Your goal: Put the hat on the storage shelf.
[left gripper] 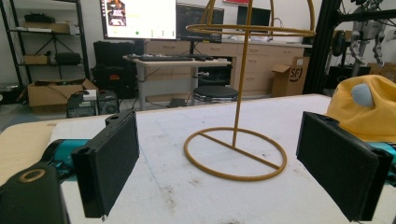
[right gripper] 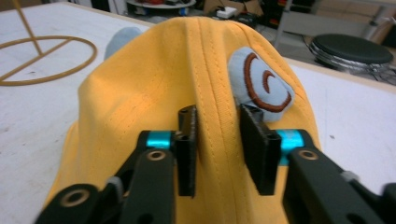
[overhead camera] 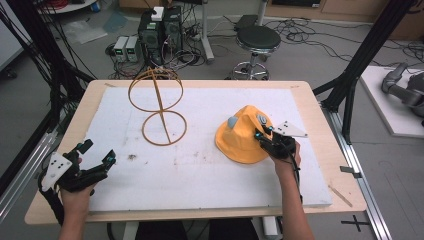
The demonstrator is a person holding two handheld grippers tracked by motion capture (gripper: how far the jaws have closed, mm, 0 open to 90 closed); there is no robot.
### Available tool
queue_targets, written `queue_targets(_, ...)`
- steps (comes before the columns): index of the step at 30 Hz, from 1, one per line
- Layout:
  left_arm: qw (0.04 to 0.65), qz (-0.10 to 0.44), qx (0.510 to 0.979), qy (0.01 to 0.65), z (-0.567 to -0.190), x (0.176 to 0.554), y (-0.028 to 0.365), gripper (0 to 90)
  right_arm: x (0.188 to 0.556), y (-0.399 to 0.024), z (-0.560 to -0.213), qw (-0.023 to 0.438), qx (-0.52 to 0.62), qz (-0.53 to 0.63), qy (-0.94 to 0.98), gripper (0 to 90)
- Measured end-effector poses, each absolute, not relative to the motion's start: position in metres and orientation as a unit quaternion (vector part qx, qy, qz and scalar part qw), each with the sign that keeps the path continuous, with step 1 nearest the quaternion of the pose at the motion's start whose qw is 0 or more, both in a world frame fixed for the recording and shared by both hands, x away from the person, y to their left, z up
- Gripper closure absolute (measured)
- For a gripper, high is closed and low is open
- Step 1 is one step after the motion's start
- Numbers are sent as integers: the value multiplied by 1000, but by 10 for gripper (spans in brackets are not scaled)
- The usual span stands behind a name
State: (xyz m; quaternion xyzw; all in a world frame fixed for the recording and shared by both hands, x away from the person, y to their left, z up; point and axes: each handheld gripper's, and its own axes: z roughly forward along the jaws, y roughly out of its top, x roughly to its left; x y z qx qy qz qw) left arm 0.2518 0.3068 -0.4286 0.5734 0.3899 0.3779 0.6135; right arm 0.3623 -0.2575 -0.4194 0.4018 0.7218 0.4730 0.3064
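Setting: a workshop floor strewn with cables, power units and a round black stool (overhead camera: 258,39) is seen beyond a pale wooden table (overhead camera: 320,115) topped with a scuffed white foam board (overhead camera: 210,170).

Item 1: a soft yellow cotton hat with stitched seams and pale blue felt ears (overhead camera: 242,135), one ear bearing a brown spiral. It is set on the board's right half, well apart from the stand. A raised fold along its crown seam is pinched by the right gripper (right gripper: 218,149), whose jaws are closed on the fabric from both sides. The cloth is bunched into a ridge between the black pads; the material is judged limp and likely to sag when lifted.

Item 2: a thin golden wire hat stand with a flat ring base, a crossbar, an upright rod and a hooped top (overhead camera: 159,107). It is placed upright on the board's left-centre and is bare.

Item 3: the left gripper (overhead camera: 95,162), held low near the board's front left corner. Its flat, matte black jaws are spread wide, with nothing between them, and are aimed toward the stand.

Progress: the hat is judged gripped but not yet lifted; carrying it across and seating it on the hooped top is left to be done.
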Motion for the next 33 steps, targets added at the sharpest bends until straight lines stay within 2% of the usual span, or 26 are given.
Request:
queue_targets(3, 614, 377, 573, 391, -428, 251, 307, 135, 362, -255, -420, 309, 406, 465, 723, 742)
queue_targets(4, 615, 377, 572, 391, -428, 251, 307, 135, 362, -254, -420, 311, 406, 463, 724, 789)
queue_targets(9, 616, 375, 572, 392, -428, 251, 308, 136, 362, -252, -422, 303, 417, 463, 721, 858)
queue_targets(18, 619, 371, 569, 394, -429, 252, 309, 137, 359, -256, -420, 294, 433, 492, 696, 868)
queue_targets(33, 617, 376, 569, 391, -428, 251, 308, 136, 348, -264, -393, 317, 413, 565, 640, 867)
